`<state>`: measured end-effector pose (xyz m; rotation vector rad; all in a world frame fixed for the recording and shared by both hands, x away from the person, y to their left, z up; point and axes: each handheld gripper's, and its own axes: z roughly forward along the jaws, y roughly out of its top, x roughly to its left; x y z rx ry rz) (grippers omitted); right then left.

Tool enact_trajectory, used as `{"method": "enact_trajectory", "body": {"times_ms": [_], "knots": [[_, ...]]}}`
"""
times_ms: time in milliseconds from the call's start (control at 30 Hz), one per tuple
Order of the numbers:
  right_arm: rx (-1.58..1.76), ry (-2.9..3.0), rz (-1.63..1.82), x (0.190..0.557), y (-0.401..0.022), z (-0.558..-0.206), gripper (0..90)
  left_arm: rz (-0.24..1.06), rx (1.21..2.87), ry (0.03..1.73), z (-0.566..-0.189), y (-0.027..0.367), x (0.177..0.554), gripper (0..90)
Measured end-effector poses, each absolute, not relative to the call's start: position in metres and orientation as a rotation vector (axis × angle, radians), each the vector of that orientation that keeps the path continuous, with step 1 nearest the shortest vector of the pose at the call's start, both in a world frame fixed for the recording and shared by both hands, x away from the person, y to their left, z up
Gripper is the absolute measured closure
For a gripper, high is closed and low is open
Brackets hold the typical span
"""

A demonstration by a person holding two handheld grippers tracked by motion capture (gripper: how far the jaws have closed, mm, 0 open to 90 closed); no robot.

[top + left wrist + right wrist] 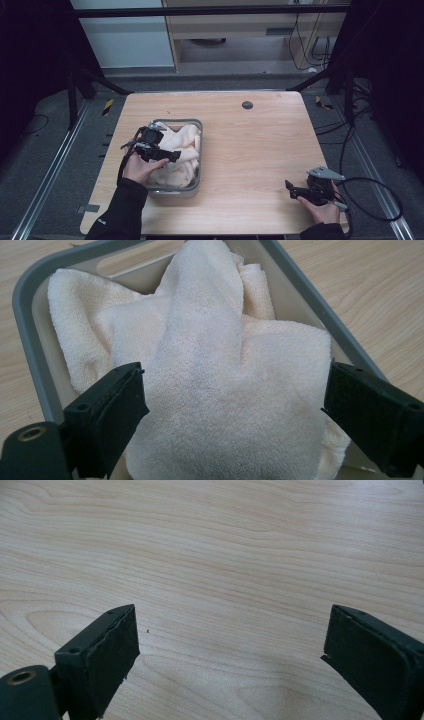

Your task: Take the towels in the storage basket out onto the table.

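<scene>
A cream towel [181,149] lies crumpled in a grey-rimmed tray [176,120] on the left half of the wooden table. My left gripper [174,156] hovers low over the tray. In the left gripper view its jaws [235,375] stand wide on either side of a raised fold of the towel [215,365], with the tray rim [30,315] behind; the pads do not squeeze the cloth. My right gripper [290,187] rests near the table's front right corner. In the right gripper view it [230,615] is open over bare wood.
The table [250,145] has a small dark round plug [247,105] near its far edge. A black cable [370,192] loops off the right side from the right gripper. Dark floor and metal rails surround the table.
</scene>
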<state>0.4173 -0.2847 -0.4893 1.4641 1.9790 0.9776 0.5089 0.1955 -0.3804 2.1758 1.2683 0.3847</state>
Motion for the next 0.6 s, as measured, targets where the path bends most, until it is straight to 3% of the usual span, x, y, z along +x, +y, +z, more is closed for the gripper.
{"method": "enact_trajectory", "body": {"times_ms": [600], "knots": [[1.473, 2.006, 0.945, 0.419, -0.284, -0.491, 3.5, 0.300, 2.200, 1.341, -0.418, 0.197, 0.515, 3.5]]}}
